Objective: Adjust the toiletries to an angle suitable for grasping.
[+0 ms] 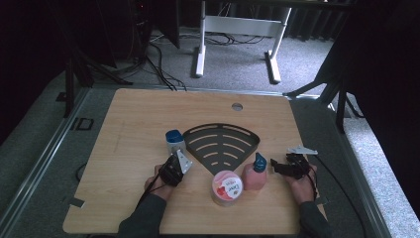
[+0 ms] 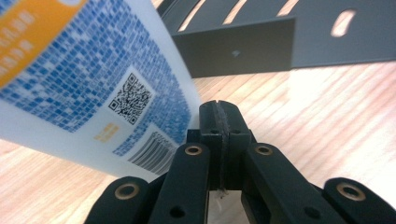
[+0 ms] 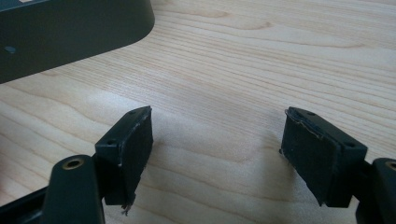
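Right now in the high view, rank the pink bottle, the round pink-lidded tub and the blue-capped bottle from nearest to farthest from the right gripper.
1. Pink bottle, just left of the right gripper.
2. Pink-lidded tub, further left, toward the table's near edge.
3. Blue-capped bottle, far left, beside the left gripper.

Light wooden table (image 1: pixel 138 119) with rounded corners, small round hole (image 1: pixel 237 106) near far edge. Grey carpet floor (image 1: pixel 237 69) around. Behind, white desk frame (image 1: pixel 237 34) on two feet. Black cables (image 1: pixel 161 69) on floor. Dark curtains (image 1: pixel 381 59) at sides, dim light.
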A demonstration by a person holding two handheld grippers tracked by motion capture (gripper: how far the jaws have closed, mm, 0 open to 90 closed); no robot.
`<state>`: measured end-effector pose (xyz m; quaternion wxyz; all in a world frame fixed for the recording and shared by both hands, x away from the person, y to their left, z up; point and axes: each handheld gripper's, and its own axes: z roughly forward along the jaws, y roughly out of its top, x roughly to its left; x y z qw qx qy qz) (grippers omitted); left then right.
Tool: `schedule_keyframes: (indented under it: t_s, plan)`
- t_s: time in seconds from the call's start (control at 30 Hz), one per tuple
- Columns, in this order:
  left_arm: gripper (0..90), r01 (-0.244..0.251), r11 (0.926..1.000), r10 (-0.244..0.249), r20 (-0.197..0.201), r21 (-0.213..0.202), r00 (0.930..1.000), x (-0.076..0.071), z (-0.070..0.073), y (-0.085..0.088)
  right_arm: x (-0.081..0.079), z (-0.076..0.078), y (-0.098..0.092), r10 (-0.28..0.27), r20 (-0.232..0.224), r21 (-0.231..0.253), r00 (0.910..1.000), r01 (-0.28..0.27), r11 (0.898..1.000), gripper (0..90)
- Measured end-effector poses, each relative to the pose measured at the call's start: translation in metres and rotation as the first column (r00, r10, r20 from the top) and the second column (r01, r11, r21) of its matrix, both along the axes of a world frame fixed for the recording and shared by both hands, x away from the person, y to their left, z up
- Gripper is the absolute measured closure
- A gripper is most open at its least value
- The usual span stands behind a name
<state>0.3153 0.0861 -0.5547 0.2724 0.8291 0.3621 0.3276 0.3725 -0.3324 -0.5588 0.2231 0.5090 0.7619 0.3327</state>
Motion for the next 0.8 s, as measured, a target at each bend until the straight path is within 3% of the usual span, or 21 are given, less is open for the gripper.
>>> schedule_keyframes:
  t_s: [0.23,0.6,0.7,0.8]
  plan:
    - [90.0,-0.002,0.9994,0.002,0.004,0.036,1.0000,0.009,-0.003,-0.005,0.000,0.000,0.000,0.000,0.000,0.000,1.0000,0.000,1.000,24.6]
    - [90.0,-0.016,0.9989,0.017,-0.014,0.044,0.9998,0.020,-0.005,-0.006,0.000,0.000,0.000,0.001,-0.001,0.000,1.0000,-0.001,1.000,24.6]
    - [89.6,-0.008,0.9998,0.009,-0.024,0.017,0.9997,0.014,-0.004,-0.008,0.000,0.000,0.000,0.001,0.000,0.001,1.0000,-0.001,1.000,24.6]
    - [84.8,0.043,0.9983,-0.044,-0.041,-0.039,0.9982,0.004,0.000,-0.011,0.000,0.000,0.000,0.001,0.000,0.001,1.0000,-0.001,1.000,24.6]
